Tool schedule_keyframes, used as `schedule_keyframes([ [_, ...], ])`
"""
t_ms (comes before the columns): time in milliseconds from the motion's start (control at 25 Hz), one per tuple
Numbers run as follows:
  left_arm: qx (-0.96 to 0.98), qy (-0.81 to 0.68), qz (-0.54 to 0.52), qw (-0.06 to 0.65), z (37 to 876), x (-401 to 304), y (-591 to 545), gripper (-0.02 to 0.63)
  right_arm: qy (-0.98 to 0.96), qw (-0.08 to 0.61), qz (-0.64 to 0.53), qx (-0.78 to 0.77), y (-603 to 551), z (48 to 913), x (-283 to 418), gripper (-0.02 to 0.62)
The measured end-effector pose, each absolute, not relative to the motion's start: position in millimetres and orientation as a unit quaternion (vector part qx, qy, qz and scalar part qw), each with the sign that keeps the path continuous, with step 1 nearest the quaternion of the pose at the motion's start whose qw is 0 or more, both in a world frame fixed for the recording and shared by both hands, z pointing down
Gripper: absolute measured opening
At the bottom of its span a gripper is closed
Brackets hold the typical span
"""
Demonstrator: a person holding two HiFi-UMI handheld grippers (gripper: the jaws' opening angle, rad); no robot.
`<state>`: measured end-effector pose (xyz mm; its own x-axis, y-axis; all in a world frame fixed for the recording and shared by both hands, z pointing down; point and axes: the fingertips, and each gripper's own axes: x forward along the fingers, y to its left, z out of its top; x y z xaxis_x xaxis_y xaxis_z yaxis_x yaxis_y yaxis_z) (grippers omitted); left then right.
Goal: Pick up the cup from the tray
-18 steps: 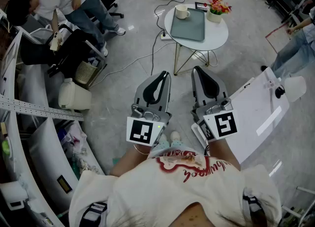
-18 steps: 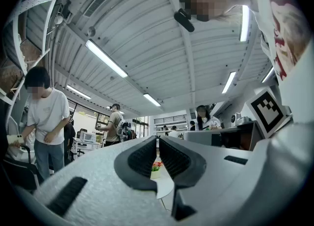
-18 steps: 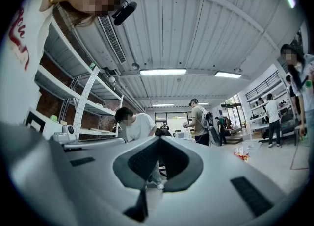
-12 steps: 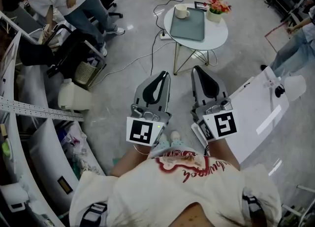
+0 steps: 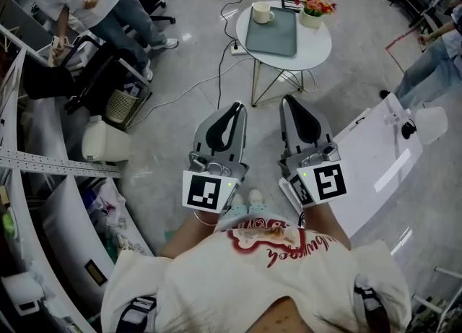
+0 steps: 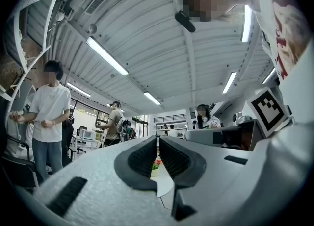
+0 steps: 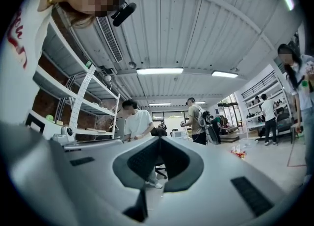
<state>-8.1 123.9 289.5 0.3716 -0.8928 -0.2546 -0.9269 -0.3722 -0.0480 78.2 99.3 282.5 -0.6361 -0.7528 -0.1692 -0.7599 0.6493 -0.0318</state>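
The cup stands at the far left corner of the grey tray, on the small round bench, and both grippers are well apart from it, held low over the floor in front of the person. The left gripper has its fingers clenched, with only a thin slit between them and nothing inside. The right gripper also has its fingers pressed together and empty. I think the first danger is on the way to the bench. A dark cable runs over the floor to a power strip just beside the bench legs, and a foot could catch it and shake the bench. The second danger is in the reach itself. If the fingers are not released before they come to the cup, they will push it along the tray or tip it, because they cannot go around its wall. The flower pot stands near the far right side of the tray, so a wide swing of the right gripper may knock it. The cup handle seems to point to the right, and a grip on it alone could let the cup turn. The big white panel near the right gripper may also hinder that arm.
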Motion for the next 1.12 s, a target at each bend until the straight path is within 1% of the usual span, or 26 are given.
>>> schedule_keyframes([
  [320,-0.808,0.577,0.081,0.092,299,-15,106,0.026,0.892,0.09,0.018,-0.442,66,289,115,0.029],
  [560,-0.792,0.596,0.087,0.097,298,-37,69,0.026,0.884,0.092,0.029,-0.457,22,291,120,0.029],
  [760,-0.793,0.593,0.087,0.111,299,-64,11,0.026,0.882,0.086,0.037,-0.463,-36,299,95,0.029],
  [1120,-0.831,0.541,0.091,0.087,302,-111,-167,0.026,0.858,0.078,0.047,-0.505,-195,303,32,0.031],
])
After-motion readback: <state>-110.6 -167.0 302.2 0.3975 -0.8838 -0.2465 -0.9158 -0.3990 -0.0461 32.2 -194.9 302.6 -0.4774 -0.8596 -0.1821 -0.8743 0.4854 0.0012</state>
